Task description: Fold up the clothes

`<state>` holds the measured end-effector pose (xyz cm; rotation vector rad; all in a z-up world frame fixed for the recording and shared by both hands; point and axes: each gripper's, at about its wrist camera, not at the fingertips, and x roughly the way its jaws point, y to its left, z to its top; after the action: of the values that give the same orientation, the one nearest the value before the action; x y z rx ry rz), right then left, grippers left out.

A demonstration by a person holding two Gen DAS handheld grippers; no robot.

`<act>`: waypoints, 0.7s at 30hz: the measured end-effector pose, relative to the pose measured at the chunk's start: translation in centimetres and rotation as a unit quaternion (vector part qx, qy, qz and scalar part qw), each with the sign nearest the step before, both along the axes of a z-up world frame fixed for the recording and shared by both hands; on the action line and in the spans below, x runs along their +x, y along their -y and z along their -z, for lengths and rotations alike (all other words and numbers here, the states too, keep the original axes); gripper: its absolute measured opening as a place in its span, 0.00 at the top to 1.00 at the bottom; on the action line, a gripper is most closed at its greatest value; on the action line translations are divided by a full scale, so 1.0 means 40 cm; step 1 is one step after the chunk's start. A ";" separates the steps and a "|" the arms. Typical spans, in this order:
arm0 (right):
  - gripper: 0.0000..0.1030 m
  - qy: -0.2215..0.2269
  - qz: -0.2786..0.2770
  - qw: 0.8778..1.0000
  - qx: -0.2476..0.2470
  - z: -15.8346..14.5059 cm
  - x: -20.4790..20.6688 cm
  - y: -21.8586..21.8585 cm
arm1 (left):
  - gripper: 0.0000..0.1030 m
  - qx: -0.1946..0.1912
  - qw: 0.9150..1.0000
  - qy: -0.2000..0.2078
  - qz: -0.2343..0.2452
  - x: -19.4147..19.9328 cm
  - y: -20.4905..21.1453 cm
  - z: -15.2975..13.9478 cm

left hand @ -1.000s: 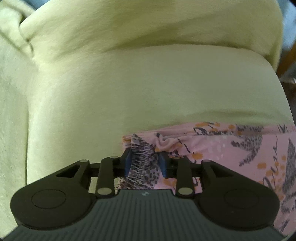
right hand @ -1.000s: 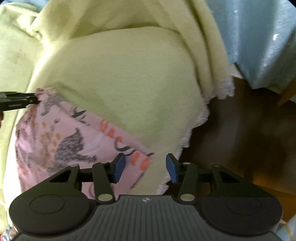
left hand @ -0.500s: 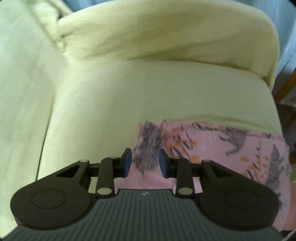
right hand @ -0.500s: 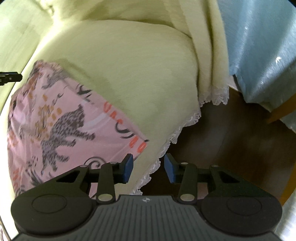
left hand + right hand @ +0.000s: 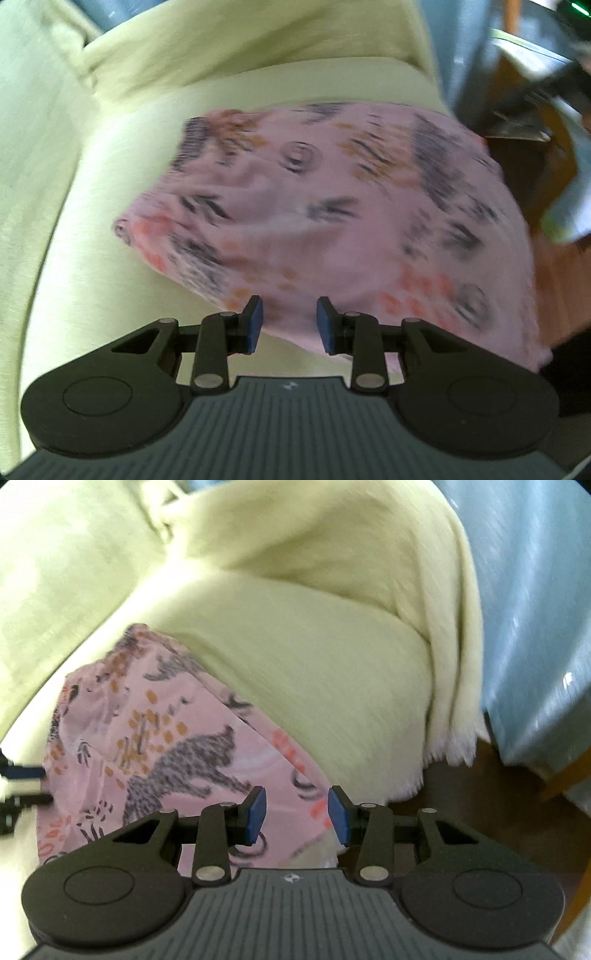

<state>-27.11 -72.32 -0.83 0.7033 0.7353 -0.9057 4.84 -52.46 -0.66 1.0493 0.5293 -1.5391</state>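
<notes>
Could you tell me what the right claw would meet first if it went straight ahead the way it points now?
Most likely the pink patterned garment: the right claw is open, with the cloth's near edge showing between its fingers. Beyond it lies the pale green seat cushion. Depth is hard to judge in this fisheye view.

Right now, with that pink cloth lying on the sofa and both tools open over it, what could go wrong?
The pink animal-print garment lies at the front edge of the pale green sofa cushion, near the dark floor, so a tug may slide it off. Both the left gripper and the right gripper are open and holding nothing, so the fold could loosen. The left view is blurred, so aiming may be off.
</notes>
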 end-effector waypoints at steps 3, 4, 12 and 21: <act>0.59 0.004 -0.022 0.999 -0.047 -0.001 0.026 -0.007 | 0.73 -0.042 0.999 0.008 0.027 -0.020 -0.052 0.023; 0.59 0.006 -0.030 0.998 -0.062 -0.001 0.035 -0.007 | 0.73 -0.054 0.998 0.010 0.028 -0.019 -0.057 0.028; 0.59 0.014 -0.103 0.983 -0.151 -0.009 0.085 0.005 | 0.63 -0.150 0.988 0.021 0.023 -0.027 -0.090 0.064; 0.59 0.039 -0.163 0.970 -0.178 -0.094 0.069 -0.169 | 0.63 -0.194 0.979 0.039 -0.058 -0.083 -0.211 0.039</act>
<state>-24.37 -65.57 2.95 0.2854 0.5769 -0.6787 1.51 -44.03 -2.22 0.7605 0.2174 -1.4196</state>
